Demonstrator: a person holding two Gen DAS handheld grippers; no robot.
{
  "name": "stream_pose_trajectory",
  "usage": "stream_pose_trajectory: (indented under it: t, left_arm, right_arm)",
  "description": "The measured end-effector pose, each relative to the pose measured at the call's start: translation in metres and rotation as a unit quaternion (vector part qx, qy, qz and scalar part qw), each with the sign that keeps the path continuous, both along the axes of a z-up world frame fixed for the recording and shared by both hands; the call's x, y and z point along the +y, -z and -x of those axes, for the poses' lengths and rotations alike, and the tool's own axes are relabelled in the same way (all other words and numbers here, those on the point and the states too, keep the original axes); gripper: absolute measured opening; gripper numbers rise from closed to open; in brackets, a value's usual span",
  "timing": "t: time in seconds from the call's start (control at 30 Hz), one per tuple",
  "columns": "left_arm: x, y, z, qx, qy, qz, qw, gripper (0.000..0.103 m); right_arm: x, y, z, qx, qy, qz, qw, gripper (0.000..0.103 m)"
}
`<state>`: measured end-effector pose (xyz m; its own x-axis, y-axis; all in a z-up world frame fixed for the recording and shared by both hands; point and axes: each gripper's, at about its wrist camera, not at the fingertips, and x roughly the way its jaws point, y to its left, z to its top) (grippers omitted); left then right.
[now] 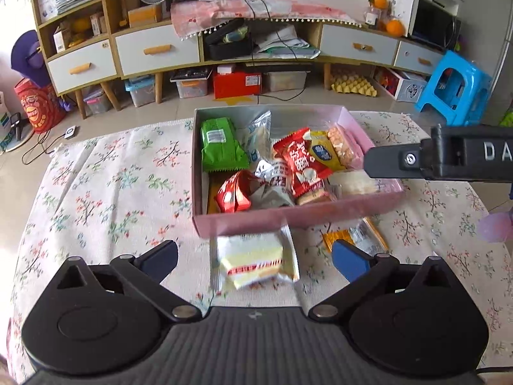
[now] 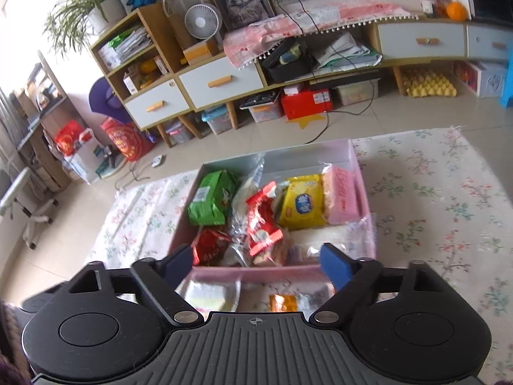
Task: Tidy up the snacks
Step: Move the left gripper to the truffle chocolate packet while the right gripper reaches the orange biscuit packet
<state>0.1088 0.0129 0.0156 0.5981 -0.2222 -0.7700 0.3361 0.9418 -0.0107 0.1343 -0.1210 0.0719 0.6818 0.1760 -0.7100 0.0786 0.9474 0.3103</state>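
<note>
A pink box (image 1: 288, 216) on the flowered cloth holds several snack packs: a green one (image 1: 221, 146), red ones (image 1: 301, 160), a yellow one (image 1: 323, 154) and a pink one. In front of it lie a cake slice pack (image 1: 255, 261) and an orange pack (image 1: 352, 232). My left gripper (image 1: 255, 261) is open, its fingers on either side of the cake pack, above it. My right gripper (image 2: 256, 264) is open and empty over the box's near wall (image 2: 256, 272); the cake pack (image 2: 210, 295) and orange pack (image 2: 283, 301) show below it. The right gripper's body (image 1: 449, 157) shows in the left view at the right.
The flowered cloth (image 1: 112, 199) covers the table. Beyond its far edge are tiled floor, a long cabinet with drawers (image 1: 154, 51), storage bins, a blue stool (image 1: 455, 83) and cables.
</note>
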Motion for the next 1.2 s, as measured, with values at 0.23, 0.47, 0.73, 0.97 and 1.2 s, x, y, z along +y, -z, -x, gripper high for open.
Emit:
stream_pose_trajectory:
  t: [0.23,0.47,0.73,0.97,1.2]
  left_arm:
    - [0.015,0.002,0.016,0.015,-0.023,-0.003,0.9996,0.103]
    - [0.035,0.021,0.027,0.008,-0.060,0.002,0.9982,0.103]
    - [0.053,0.050,0.038,0.014,-0.068,-0.024,0.9973,0.102]
    - [0.063,0.074,0.055,-0.012,-0.038,-0.031,0.9987,0.102]
    - [0.075,0.083,0.070,-0.038,-0.011,-0.005,0.9992,0.103]
  right_arm:
    - [0.003,0.003,0.022,0.003,-0.010,0.033,0.999,0.092]
    - [-0.003,0.030,0.039,0.018,-0.010,0.072,0.997,0.094]
    - [-0.015,0.050,0.058,0.025,-0.044,0.119,0.992,0.094]
    - [-0.035,0.076,0.072,0.045,-0.046,0.128,0.990,0.094]
    - [-0.047,0.098,0.090,0.036,-0.097,0.151,0.983,0.094]
